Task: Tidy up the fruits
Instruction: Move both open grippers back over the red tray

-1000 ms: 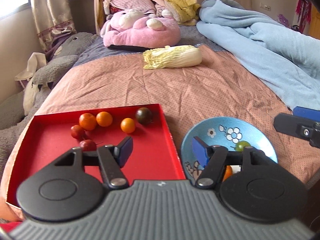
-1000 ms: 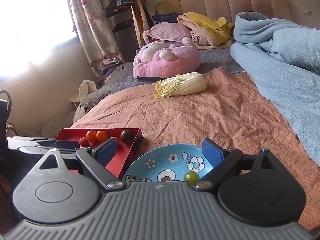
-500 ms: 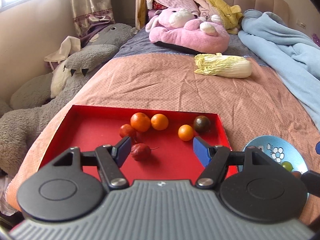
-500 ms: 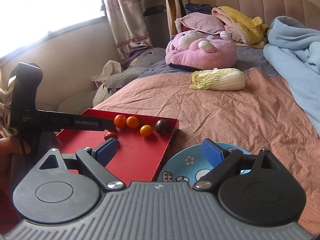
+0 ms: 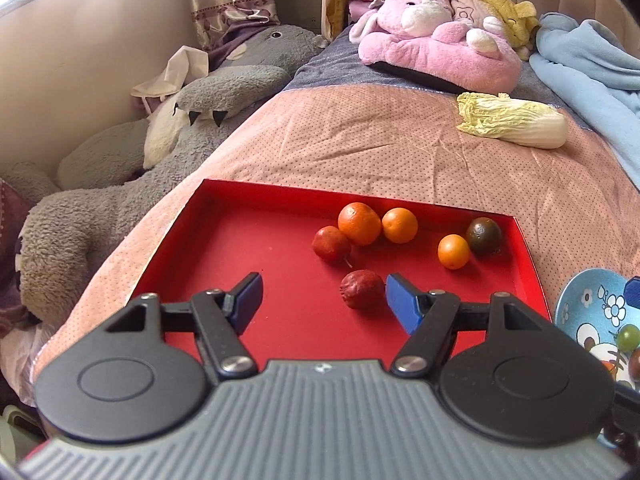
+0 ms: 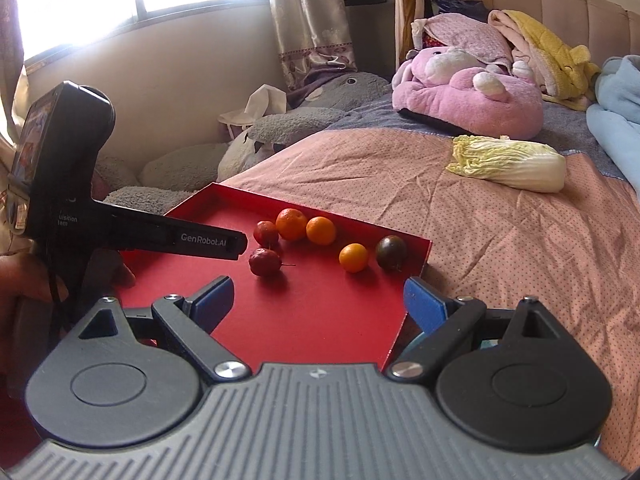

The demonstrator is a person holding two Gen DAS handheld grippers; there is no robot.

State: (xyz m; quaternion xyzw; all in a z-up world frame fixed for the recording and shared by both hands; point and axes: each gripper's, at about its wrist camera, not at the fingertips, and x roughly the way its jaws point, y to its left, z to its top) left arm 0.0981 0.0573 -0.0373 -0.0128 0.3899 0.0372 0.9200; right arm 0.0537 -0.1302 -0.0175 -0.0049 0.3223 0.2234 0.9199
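Fruits lie loose on the red tray (image 5: 248,232) on the bed: two dark red ones, three orange, one dark. Over the past second the left gripper (image 5: 324,296) has swung from the blue plate (image 5: 576,308) to the tray, fingers spread and empty, the nearest red fruit (image 5: 362,289) just ahead of its right finger; probably the next pick. The right gripper (image 6: 318,300) has followed, fingers released too. The plate is cut off at the edge, its contents only partly visible.

Tray (image 5: 180,236) – one, holding six fruits: three oranges (image 5: 359,223), two red fruits (image 5: 362,289), one dark fruit (image 5: 483,235). Plate (image 5: 580,304) – one. Cabbage (image 5: 516,125) – one.
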